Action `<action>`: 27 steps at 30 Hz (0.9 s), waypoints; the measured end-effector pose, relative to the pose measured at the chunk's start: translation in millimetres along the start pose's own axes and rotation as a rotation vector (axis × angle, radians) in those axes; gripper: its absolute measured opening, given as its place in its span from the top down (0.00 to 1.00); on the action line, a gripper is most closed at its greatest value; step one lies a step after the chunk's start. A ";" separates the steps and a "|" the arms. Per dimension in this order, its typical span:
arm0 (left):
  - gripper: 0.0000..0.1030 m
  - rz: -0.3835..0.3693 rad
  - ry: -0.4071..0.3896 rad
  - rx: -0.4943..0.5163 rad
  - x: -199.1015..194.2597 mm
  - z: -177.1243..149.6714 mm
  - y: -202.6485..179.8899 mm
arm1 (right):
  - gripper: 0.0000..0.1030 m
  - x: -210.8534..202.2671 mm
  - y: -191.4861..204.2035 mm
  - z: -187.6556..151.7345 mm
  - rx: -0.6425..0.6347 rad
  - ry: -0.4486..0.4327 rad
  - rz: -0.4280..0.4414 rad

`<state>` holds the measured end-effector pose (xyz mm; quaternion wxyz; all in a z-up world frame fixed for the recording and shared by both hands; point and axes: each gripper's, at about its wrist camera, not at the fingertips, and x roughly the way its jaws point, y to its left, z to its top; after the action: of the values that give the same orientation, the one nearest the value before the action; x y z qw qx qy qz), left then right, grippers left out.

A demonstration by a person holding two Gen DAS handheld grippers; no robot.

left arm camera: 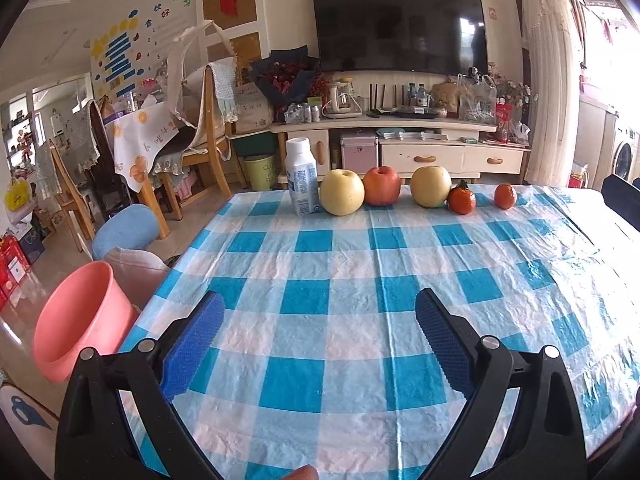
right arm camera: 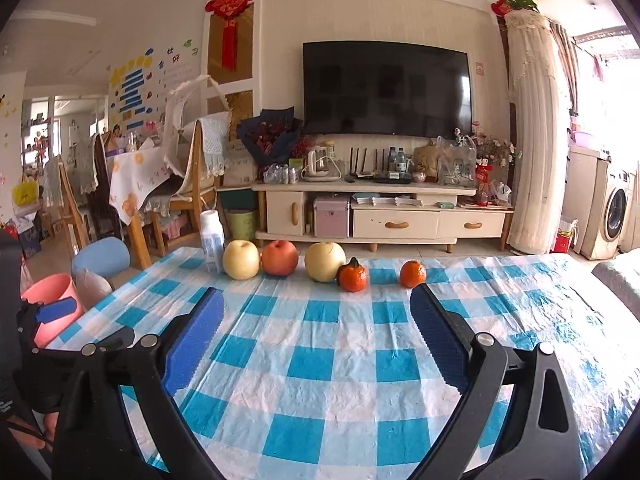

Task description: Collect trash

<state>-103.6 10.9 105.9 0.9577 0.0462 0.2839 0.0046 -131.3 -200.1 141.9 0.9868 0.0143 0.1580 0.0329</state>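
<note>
A white milk bottle [left arm camera: 302, 178] stands at the far left edge of the checked table [left arm camera: 320, 280]; it also shows in the right wrist view [right arm camera: 213, 241]. A pink bucket [left arm camera: 80, 320] sits on the floor left of the table, also in the right wrist view [right arm camera: 52, 300]. My left gripper [left arm camera: 318, 300] is open and empty above the near table. My right gripper [right arm camera: 318, 300] is open and empty above the table, well short of the fruit row. Part of the left gripper shows at the left edge of the right wrist view.
A row of fruit lines the far table edge: yellow apple [left arm camera: 342, 192], red apple [left arm camera: 382, 186], yellow apple [left arm camera: 431, 186], two tangerines [left arm camera: 462, 199] [left arm camera: 505, 196]. Chairs, a blue stool [left arm camera: 126, 230] and a TV cabinet [left arm camera: 400, 144] stand beyond.
</note>
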 end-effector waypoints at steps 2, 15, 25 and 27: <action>0.07 -0.029 0.000 -0.008 -5.2 1.7 -6.8 | 0.08 -5.1 -7.0 1.6 0.029 -0.022 0.004; 0.07 -0.151 -0.076 0.011 -47.0 26.6 -41.2 | 0.04 -33.9 -40.8 10.9 0.102 -0.153 -0.046; 0.06 -0.161 -0.120 -0.008 -66.6 47.5 -39.8 | 0.04 -27.6 -40.0 5.5 0.069 -0.126 -0.070; 0.06 -0.154 -0.126 -0.003 -67.3 49.1 -40.5 | 0.04 -26.7 -39.0 4.7 0.061 -0.124 -0.078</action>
<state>-134.1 -36.0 179.8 0.9713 0.0231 0.2258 -0.0714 -152.7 -241.0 153.1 0.9943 0.0402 0.0978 -0.0112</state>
